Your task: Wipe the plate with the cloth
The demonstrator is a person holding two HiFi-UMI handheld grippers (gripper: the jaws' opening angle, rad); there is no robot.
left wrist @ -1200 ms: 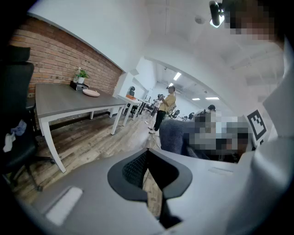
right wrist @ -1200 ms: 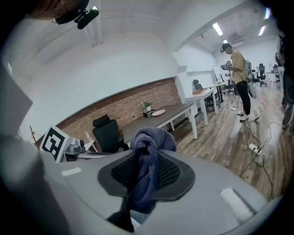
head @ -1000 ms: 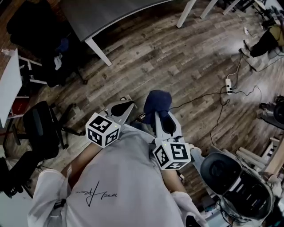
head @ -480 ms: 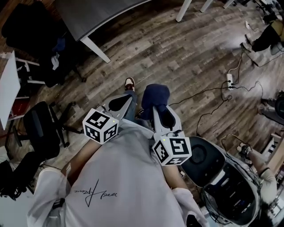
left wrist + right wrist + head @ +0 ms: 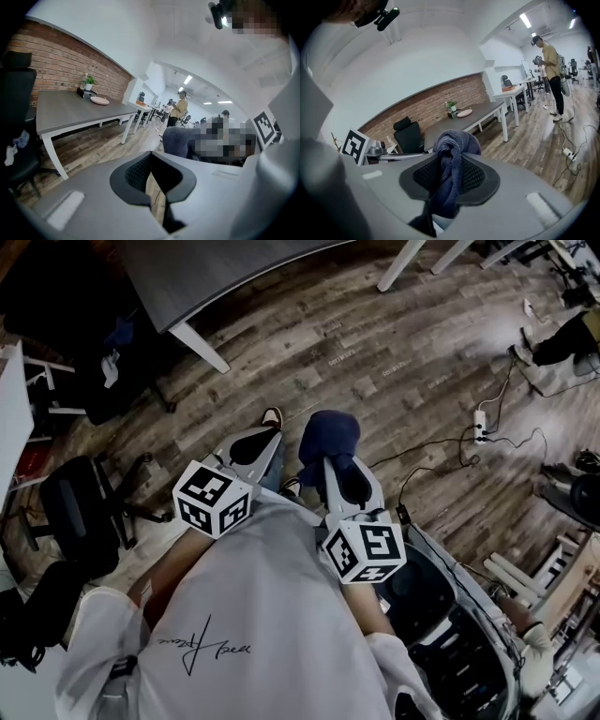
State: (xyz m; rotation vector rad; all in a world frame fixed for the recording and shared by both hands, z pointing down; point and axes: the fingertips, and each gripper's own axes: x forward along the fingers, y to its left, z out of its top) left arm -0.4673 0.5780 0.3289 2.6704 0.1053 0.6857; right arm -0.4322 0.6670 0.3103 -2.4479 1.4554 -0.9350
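Right gripper view: the dark blue cloth (image 5: 457, 143) is clamped between the fingers of the right gripper (image 5: 449, 174), the fingers of the left gripper (image 5: 151, 177) are closed on nothing, and the plate (image 5: 464, 113) is noted flat on the grey surface (image 5: 454, 124), well apart, beside a small potted plant (image 5: 451, 106). For the carry in hand, the clamp is best kept firm and the bunched end brought down square on the plate. The cloth's long axis is laid along the fingers, the bunched end pointed forward past the tips, the tail trailed back between them.
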